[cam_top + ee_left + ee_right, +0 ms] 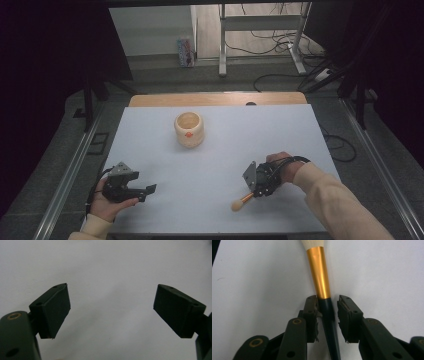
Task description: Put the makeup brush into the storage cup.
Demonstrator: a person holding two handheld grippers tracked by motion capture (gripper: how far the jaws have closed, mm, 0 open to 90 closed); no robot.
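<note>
From the high view, a pale desk [215, 165] carries a cream, round wooden pot [189, 129] toward its far middle, open at the top, with a small orange mark on its near side. The left tongs [150, 190] sit at the near left of the desk, held in the person's left hand [107, 202], pointing roughly rightward with nothing between them. The right tongs [253, 192] are at the near right, and a brush [241, 201] pokes out from them toward the near left, its rounded cream head resting low by the desk surface. The pot lies well apart from the brush, farther from the person and to the left of the right tongs. In the left gripper view, the left tongs [111, 310] stand wide apart over bare desk, holding nothing. In the right gripper view, the right tongs [327, 315] straddle the brush [320, 277]: its dark handle runs straight up between the jaws, then a gold ferrule, then the pale bristles at the top. One jaw touches the handle, while a thin gap shows beside the other, so the tongs look nearly together around it but not plainly clamped. The brush's long axis lines up with the tongs' own direction. The right hand [280, 167] is clearly the nearer one to the brush, and any carry to the pot would likely go forward and left.
</note>
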